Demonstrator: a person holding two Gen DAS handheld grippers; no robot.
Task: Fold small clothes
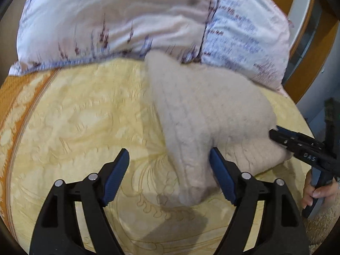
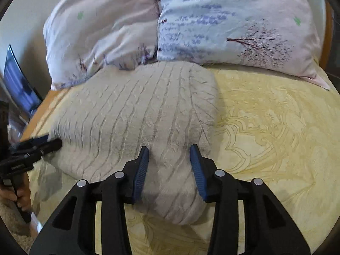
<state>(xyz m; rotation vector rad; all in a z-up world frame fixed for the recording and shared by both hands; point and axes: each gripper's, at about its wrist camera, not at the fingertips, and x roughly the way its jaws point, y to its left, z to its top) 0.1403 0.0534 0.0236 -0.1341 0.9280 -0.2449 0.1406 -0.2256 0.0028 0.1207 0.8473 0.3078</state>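
One garment in play: beige cable-knit sweater, bunched rather than flat, on the yellow bedspread; its far edge touches the pillows, and the rest runs away from them toward both tools.

Long axis, judged from the right wrist view: roughly parallel to the pillow line; a narrower lobe, sleeve or folded corner (cannot tell which), sticks out on the side away from the pillows.

Right gripper: at the sweater edge farthest from the pillows; fingers apart and straddling that lobe, knit between the pads, not pinched.

Left gripper: same non-pillow side, further along the edge; fingers wide apart, one pad against a hanging fold, the other over bare bedspread; nothing gripped. In the cross views each tool shows only side-on, so the jaw gap is unreadable there.

Judgement: early in the fold, garment not yet spread. Both tools sit at the near hem, so the fold likely goes toward the pillows; right gripper is better placed, with cloth already centred between its fingers; left needs to shift onto the knit before closing.

Risk: thick knit, one layer may slip.
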